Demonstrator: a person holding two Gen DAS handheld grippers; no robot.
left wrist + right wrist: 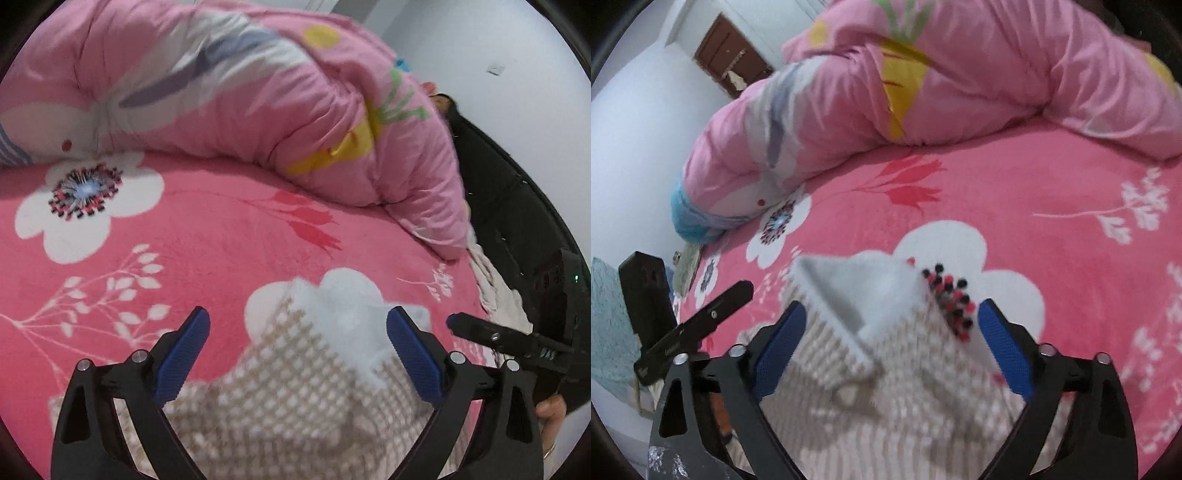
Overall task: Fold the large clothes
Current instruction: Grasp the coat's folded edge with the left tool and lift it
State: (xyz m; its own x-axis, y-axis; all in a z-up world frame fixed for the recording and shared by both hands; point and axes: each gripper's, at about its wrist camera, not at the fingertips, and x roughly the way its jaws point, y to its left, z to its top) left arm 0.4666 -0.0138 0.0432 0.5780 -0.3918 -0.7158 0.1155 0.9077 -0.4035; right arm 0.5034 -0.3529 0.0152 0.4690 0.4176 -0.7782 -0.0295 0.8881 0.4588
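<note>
A beige checked garment (288, 376) with a white fleecy lining (343, 314) lies rumpled on the pink flowered bed sheet (184, 240). My left gripper (299, 317) hovers over it, open wide, its blue pads on either side of the turned-back lining without pressing it. In the right wrist view the same garment (912, 387) shows its white lining (864, 291) folded over. My right gripper (892, 308) straddles it, also open. A black finger (487, 334) of the right gripper shows at the left view's right edge. A finger (716, 310) of the left one shows at the right view's left.
A bulky pink quilt (258, 92) (923, 74) is heaped along the far side of the bed. Something dark (498, 184) stands past the bed's right edge. A hand (550, 410) holds the right tool. A brown door (727, 55) and a blue bundle (690, 218) are at the left.
</note>
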